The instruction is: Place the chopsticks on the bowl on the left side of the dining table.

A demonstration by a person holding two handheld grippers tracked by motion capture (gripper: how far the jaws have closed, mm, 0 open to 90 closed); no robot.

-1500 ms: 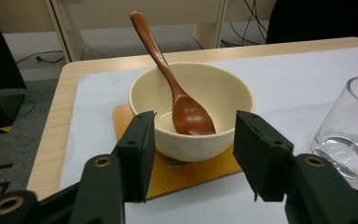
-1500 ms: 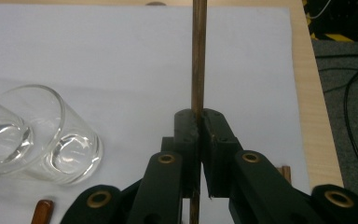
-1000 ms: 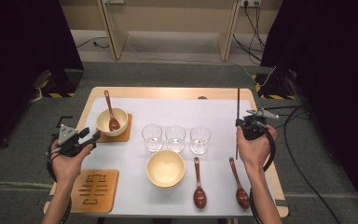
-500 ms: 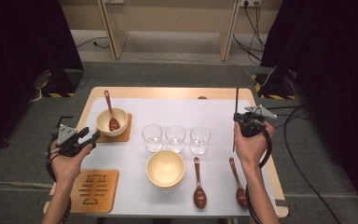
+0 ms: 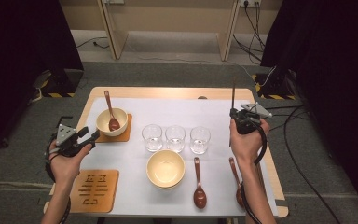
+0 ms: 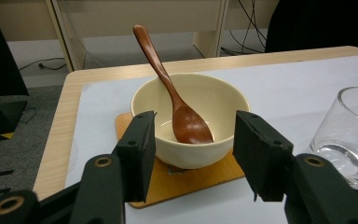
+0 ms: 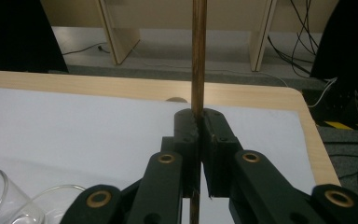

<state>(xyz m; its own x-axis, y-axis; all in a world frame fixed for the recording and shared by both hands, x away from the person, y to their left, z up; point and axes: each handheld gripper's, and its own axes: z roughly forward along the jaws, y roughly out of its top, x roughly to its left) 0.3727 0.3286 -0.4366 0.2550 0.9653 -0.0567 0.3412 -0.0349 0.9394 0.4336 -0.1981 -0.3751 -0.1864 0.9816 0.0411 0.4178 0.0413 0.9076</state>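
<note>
The table [image 5: 135, 186] is set with bowls, glasses and spoons. A thin wooden stick [image 7: 198, 56] is pinched upright over the far right side by the right gripper [image 7: 198, 122], fingers pressed together; it's best kept vertical, probably. The left gripper [image 6: 193, 140] is held spread before the bowl [image 6: 200, 100] with a spoon [image 6: 177, 100].

The high view looks down over the whole table [image 5: 177, 95], while 2 gripper cameras sit low at its opposite sides, sharing its glasses [image 5: 176, 138].

Grey carpet floor [image 5: 177, 74]; pale wooden frame [image 5: 168, 23]; black curtains [image 5: 23, 42].
</note>
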